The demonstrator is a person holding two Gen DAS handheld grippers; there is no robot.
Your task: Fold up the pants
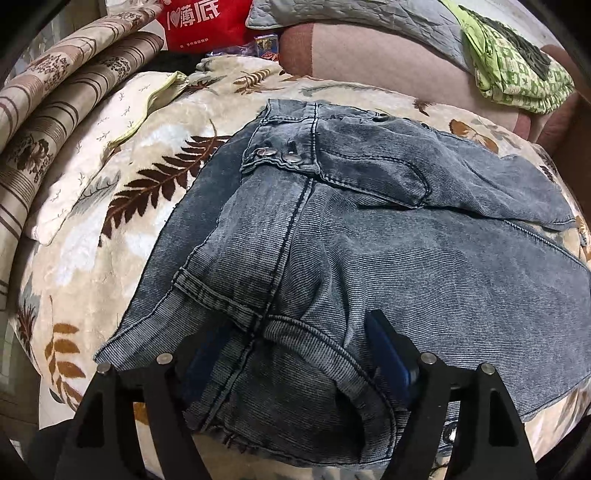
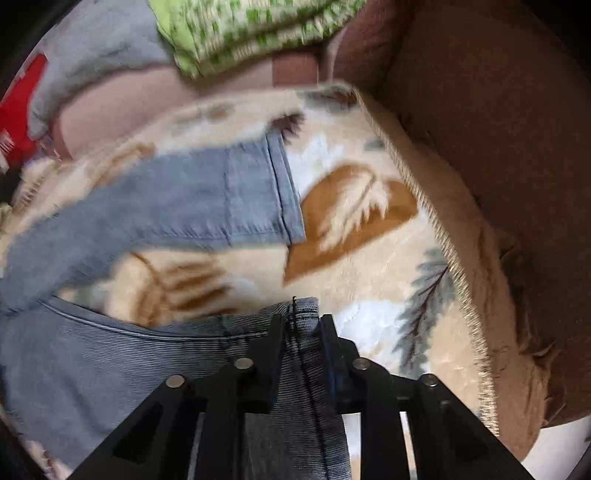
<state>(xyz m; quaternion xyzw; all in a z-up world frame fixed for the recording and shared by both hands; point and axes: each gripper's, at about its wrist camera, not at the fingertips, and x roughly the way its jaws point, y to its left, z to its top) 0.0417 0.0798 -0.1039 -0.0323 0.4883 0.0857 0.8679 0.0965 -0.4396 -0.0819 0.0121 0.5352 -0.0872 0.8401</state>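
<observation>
1. Item under task: grey-blue denim pants (image 1: pixel 332 229), lying on a leaf-patterned blanket (image 1: pixel 122 177) spread over what looks like a bed or sofa. The waistband with its metal buttons lies at the far side in the left wrist view; the seat and crotch seams lie near.
2. Left tongs (image 1: pixel 295 350): jaws stand wide apart on either side of a bunched ridge of denim at the crotch seam. The cloth sits between them, but they are not clenched on it; released.
3. Right tongs (image 2: pixel 301 332): jaws drawn close on a narrow strip of denim at a leg hem, by the side seam; grasping the pants.
4. In the right wrist view one leg hem (image 2: pixel 284 184) lies flat on the blanket further off, apart from the held hem. That view is blurred on the left.
5. Progress, as judged: early. The legs are not yet laid one on the other; the garment is rumpled, with no finished fold visible. Remaining: align the legs, smooth, then fold across the length.
6. Bystanding items: green patterned cloth (image 1: pixel 517 66) far right, red bag (image 1: pixel 199 22) far left, well apart from the work.
</observation>
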